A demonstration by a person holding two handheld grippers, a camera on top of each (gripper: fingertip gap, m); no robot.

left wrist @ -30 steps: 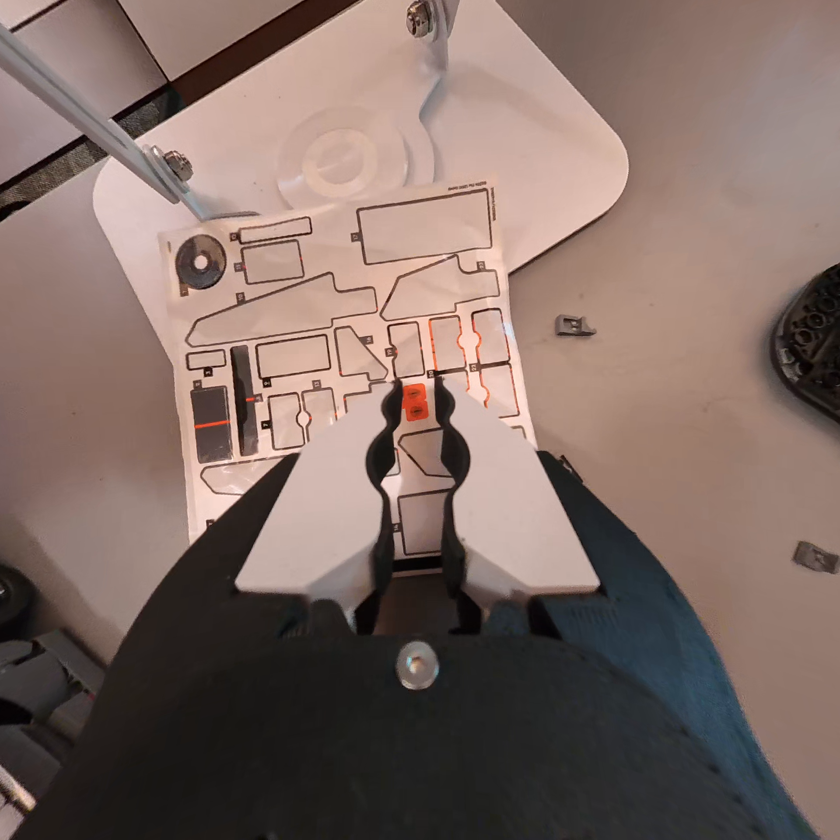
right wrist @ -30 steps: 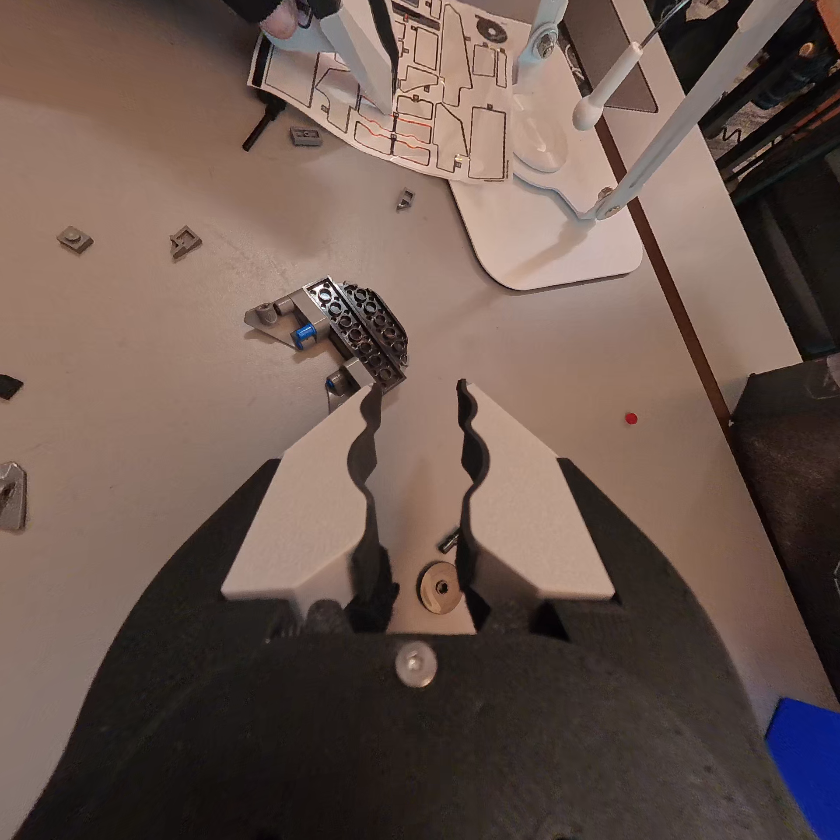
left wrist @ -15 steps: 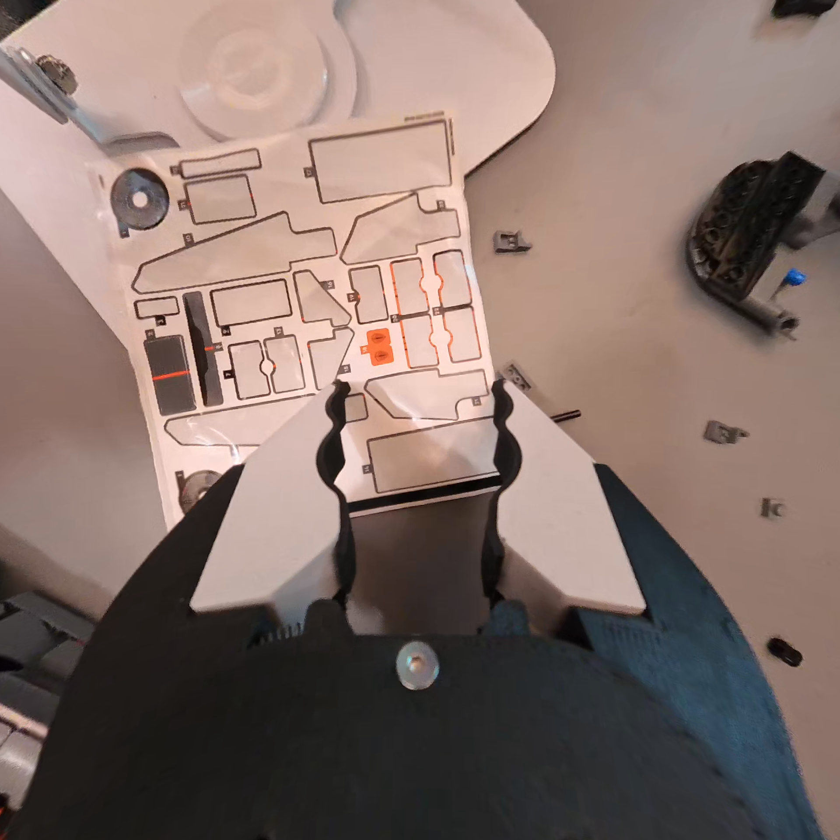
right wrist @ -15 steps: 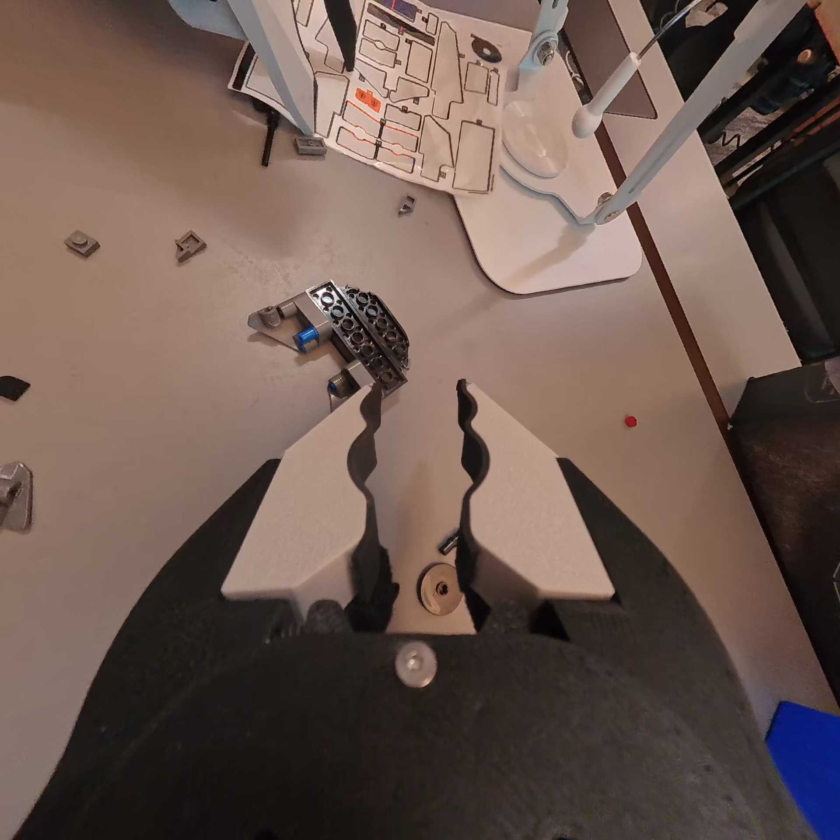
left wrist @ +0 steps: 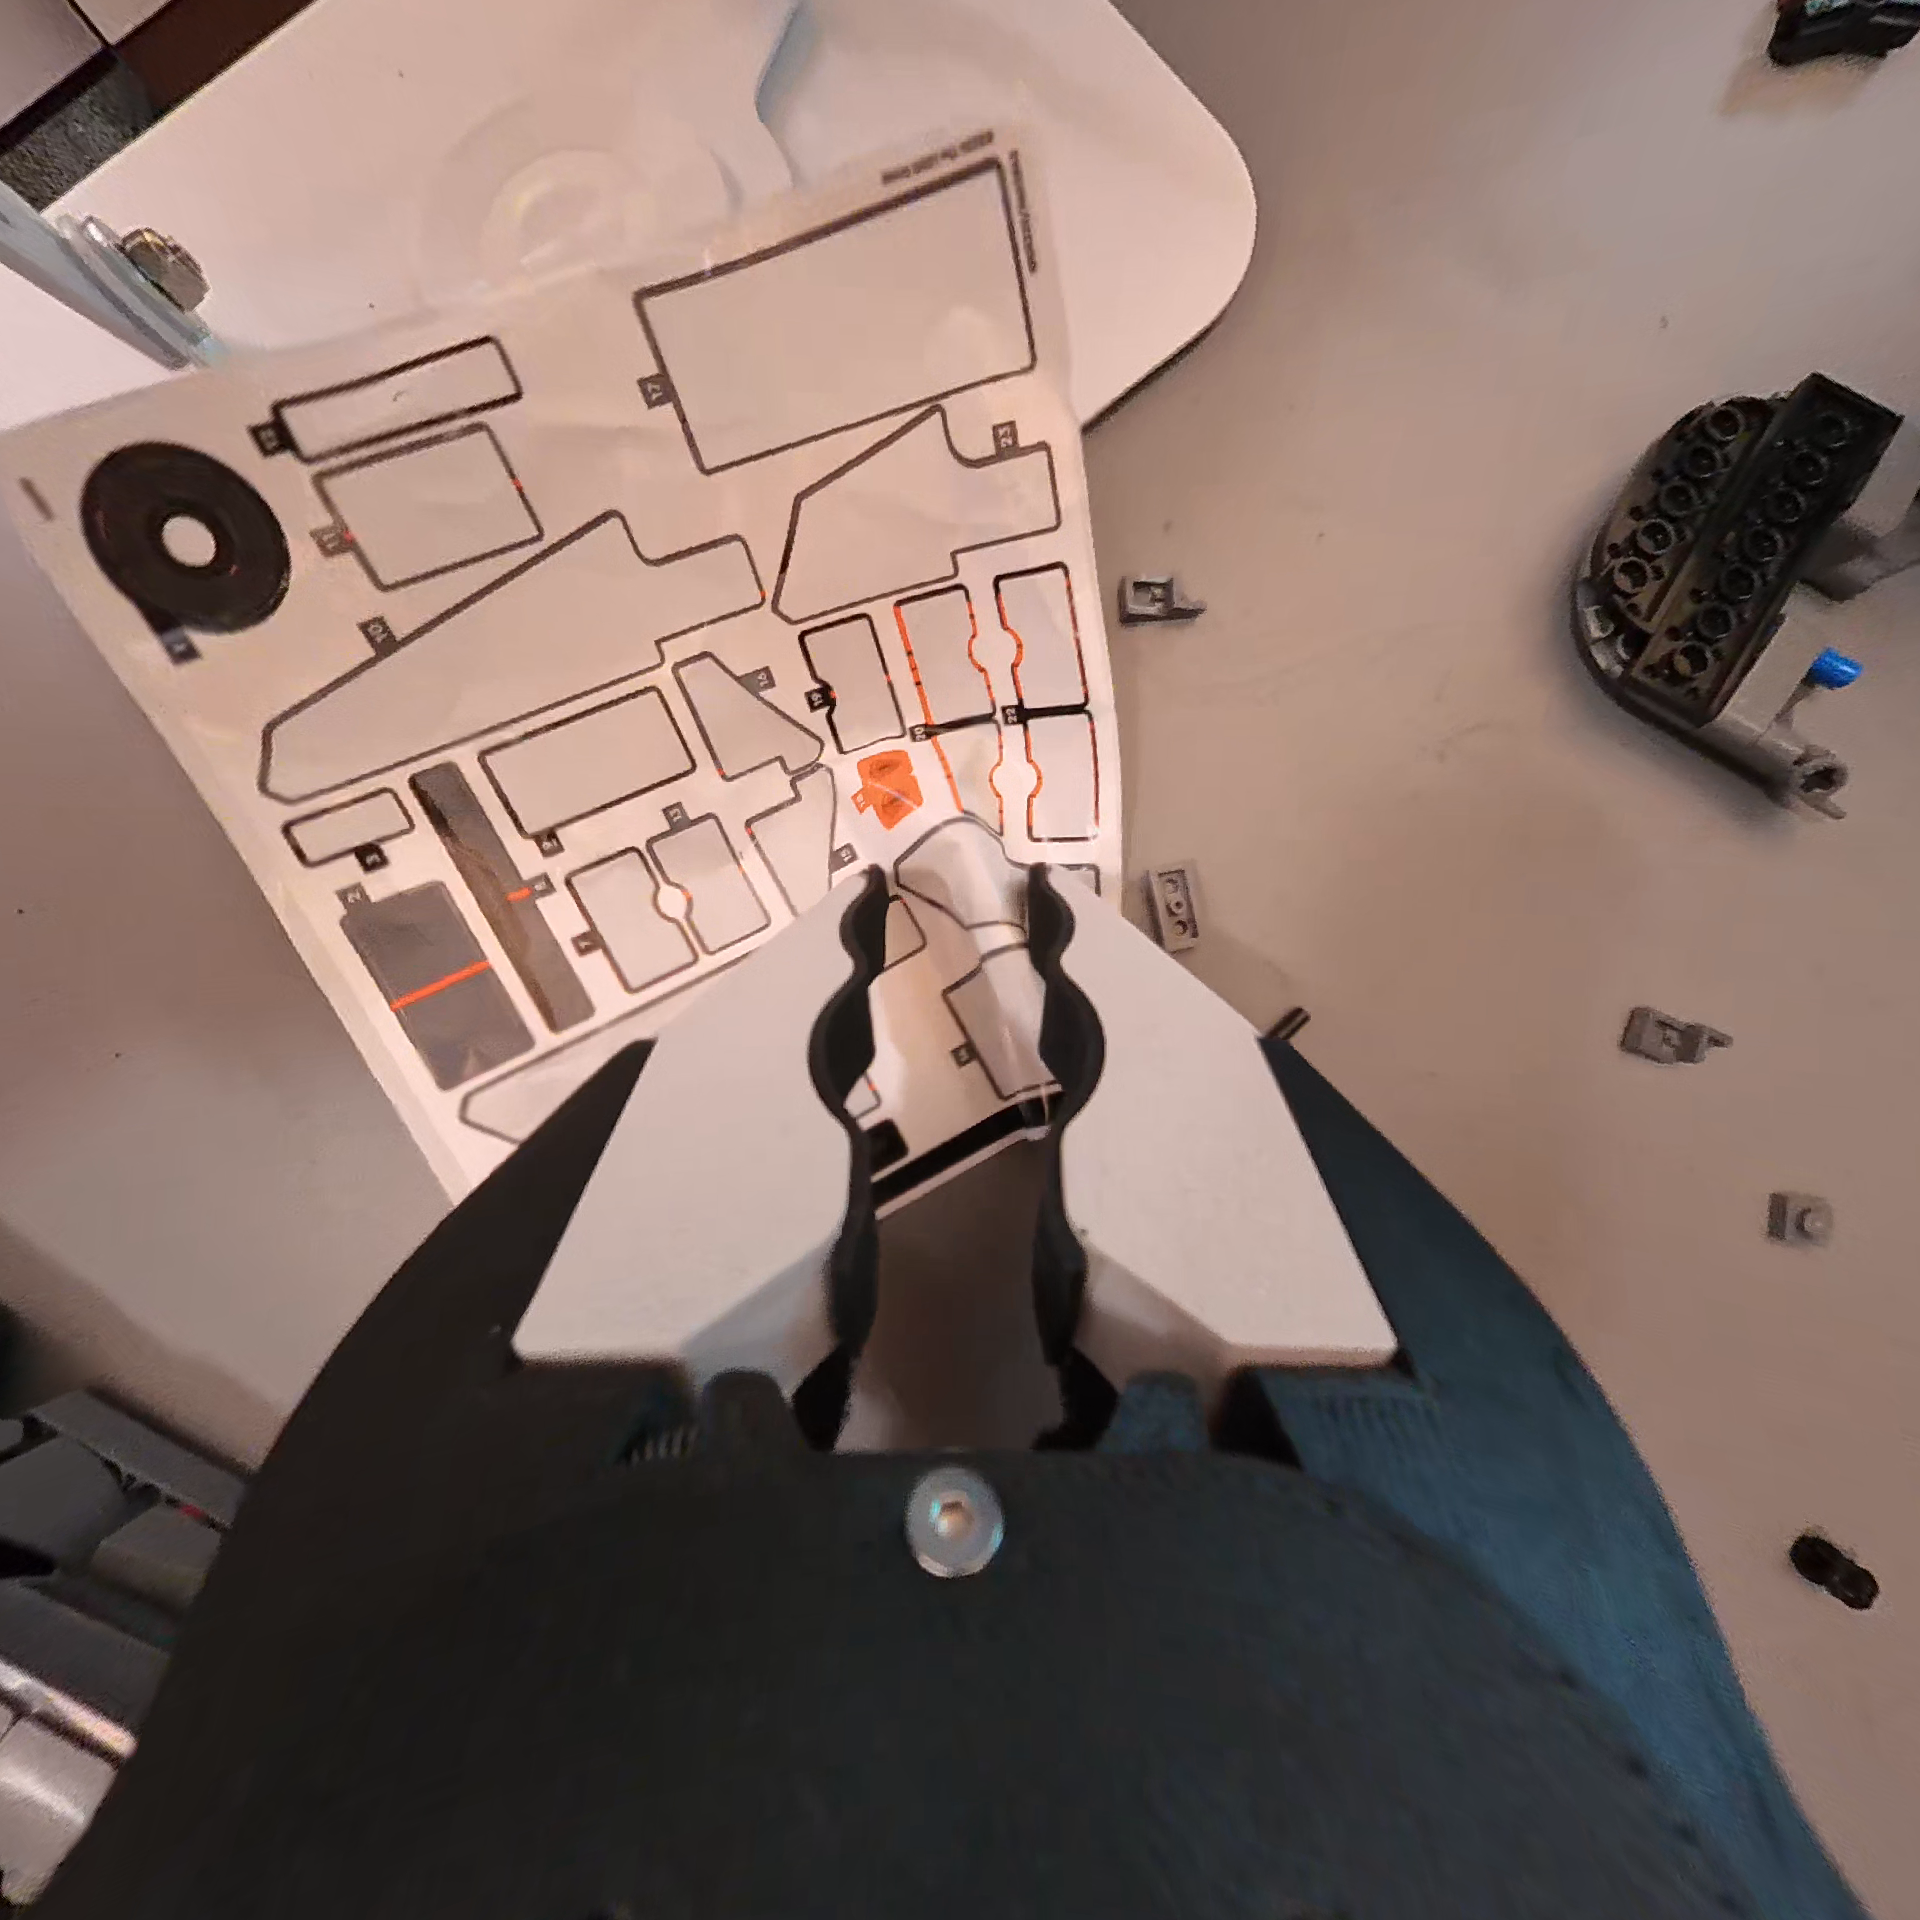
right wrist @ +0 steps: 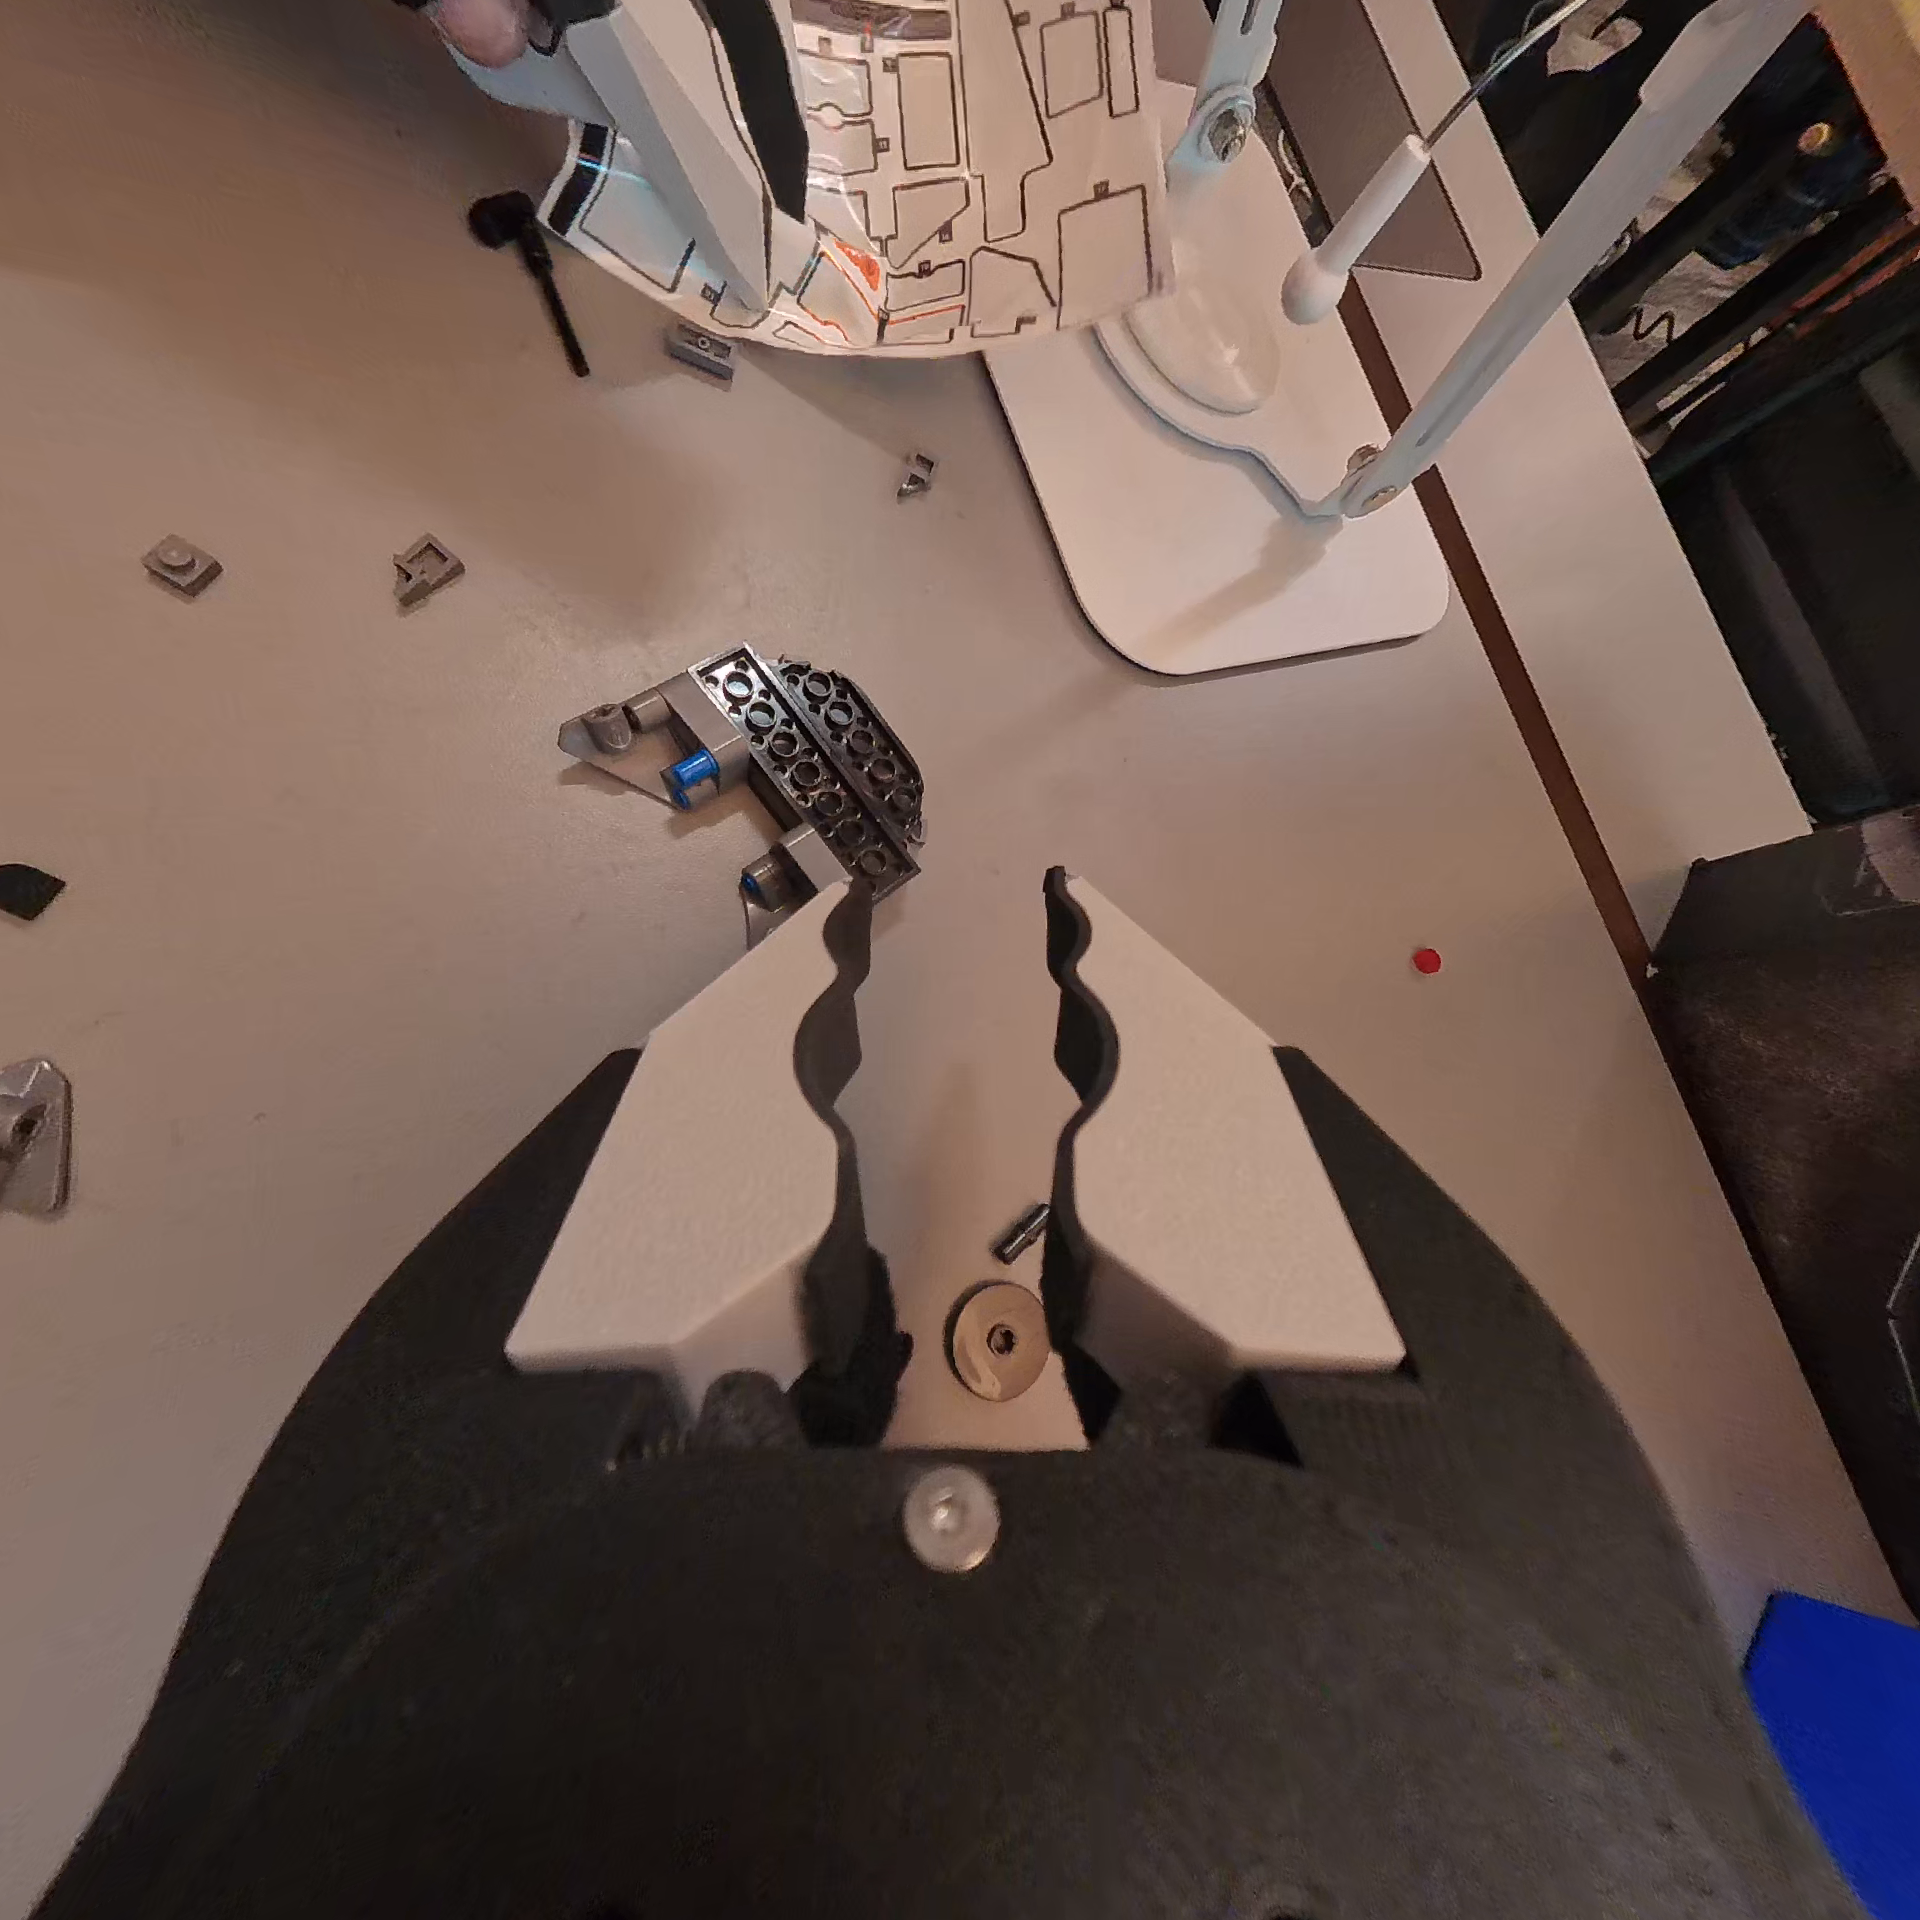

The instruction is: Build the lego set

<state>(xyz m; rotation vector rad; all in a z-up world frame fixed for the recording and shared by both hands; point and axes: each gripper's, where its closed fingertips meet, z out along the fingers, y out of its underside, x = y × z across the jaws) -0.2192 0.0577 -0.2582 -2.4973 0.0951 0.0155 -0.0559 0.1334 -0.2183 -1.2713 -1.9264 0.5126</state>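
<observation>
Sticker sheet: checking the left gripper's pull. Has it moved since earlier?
Yes. The sticker sheet now bulges up off the table, covering more of the white lamp base.

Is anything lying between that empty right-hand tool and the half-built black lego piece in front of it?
Nothing visible. The right gripper has open jaws, and the black lego piece sits just beyond its left fingertip, with only bare table around.

Sticker sheet (right wrist: 997, 187) top cut off by frame.

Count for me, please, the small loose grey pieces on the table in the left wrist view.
4 grey pieces: one beside the sticker sheet's right edge, one by the left gripper, two farther right. Others may be hidden.
</observation>
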